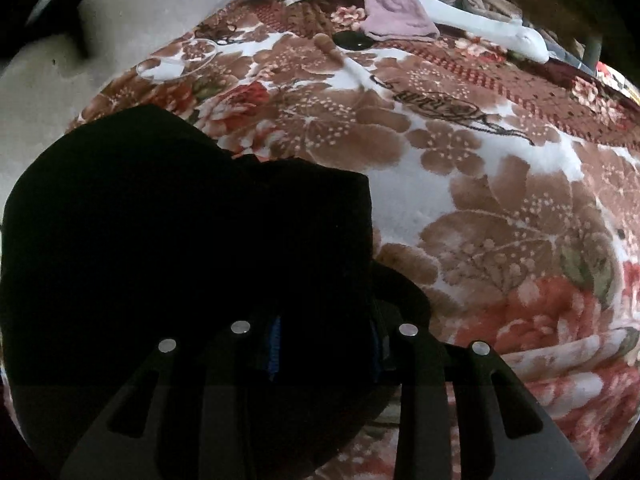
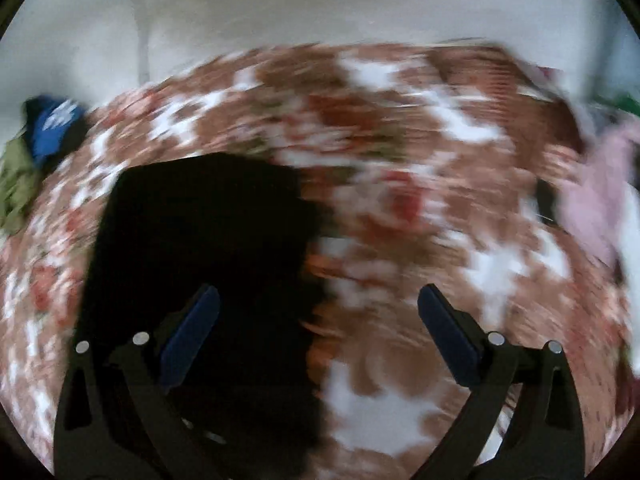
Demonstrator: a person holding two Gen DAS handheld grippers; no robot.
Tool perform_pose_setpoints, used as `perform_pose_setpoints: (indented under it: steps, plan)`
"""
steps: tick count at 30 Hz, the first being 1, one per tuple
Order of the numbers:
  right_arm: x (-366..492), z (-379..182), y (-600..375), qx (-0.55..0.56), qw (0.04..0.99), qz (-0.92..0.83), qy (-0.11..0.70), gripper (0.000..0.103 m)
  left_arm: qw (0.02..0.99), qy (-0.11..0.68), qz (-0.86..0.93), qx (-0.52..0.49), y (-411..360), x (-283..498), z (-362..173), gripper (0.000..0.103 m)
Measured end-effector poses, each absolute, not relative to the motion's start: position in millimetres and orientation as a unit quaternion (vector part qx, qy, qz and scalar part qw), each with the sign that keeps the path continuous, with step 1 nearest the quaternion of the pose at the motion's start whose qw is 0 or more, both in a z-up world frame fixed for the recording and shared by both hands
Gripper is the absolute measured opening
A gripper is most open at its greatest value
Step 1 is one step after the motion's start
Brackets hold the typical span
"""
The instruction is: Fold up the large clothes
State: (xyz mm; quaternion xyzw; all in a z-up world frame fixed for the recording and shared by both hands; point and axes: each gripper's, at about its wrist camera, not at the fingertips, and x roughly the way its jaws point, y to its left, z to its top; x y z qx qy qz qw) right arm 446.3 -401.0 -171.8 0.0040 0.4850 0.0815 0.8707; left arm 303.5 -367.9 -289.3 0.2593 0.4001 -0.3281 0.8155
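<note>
Floral blanket [image 1: 460, 184] in brown, red and white covered the bed and filled both views; pale wall [image 2: 320, 4] sat behind it. Right wrist view was motion-blurred.

Black garment [image 1: 180, 240] lay bunched on the blanket at lower left in the left wrist view, stacked in at least two layers. In the right wrist view the same black garment [image 2: 200, 248] sat left of centre, flat-edged on its far side, detail lost to blur and darkness.

Left hand-held gripper [image 1: 324, 344] was clamped on the black garment: cloth filled the gap between the fingers, blue pads barely showing. Right hand-held gripper [image 2: 320, 328] had its fingers wide apart, nothing between them; its left finger [image 2: 192, 336] hung over the garment, the right one over bare blanket.

Far edge of the bed held a clothes pile: pink garment [image 1: 396, 4], white garment [image 1: 492, 28]. Blue garment [image 2: 56, 128] and green garment [image 2: 16, 184] sat at the left edge in the right wrist view.

Small black round object [image 1: 354, 40] lay on the blanket near the pink garment.
</note>
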Motion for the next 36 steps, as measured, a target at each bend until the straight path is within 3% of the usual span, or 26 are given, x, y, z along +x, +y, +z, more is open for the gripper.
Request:
perform_pose_setpoints:
  steps: [4,6,8,12,16,20,25,29,36]
  plan:
    - [492,-202,-353,-0.049,0.831,0.148,0.533,0.098,0.819,0.388,-0.324,0.272,-372,301,-290,0.038]
    - [501,-225,-341,-0.088,0.816,0.144,0.553,0.098,0.826,0.366,-0.332,0.272,-371,293,-282,0.056]
    - [502,-240,-340,-0.094,0.807,0.149,0.564,0.098,0.825,0.354,-0.338,0.283,-370,284,-280,0.082]
    - [494,-262,-345,-0.094,0.805,0.144,0.567,0.098,0.833,0.287,-0.345,0.323,-355,250,-253,0.094]
    - [490,-276,-360,-0.062,0.808,0.125,0.572,0.098,0.857,0.268,-0.323,0.3,-304,246,-201,0.098]
    - [482,-273,-356,-0.11,0.822,0.096,0.551,0.098,0.875,0.309,-0.266,0.259,-248,295,-172,0.098]
    - [475,-267,-361,-0.127,0.817,0.067,0.559,0.098,0.862,0.404,-0.241,0.189,-196,378,-180,0.098]
    - [468,-268,-367,-0.144,0.814,0.06,0.559,0.098,0.841,0.447,-0.294,0.077,-175,414,-176,0.098]
    - [462,-282,-396,-0.111,0.814,0.047,0.568,0.098,0.796,0.465,-0.371,0.114,-196,412,-198,0.098]
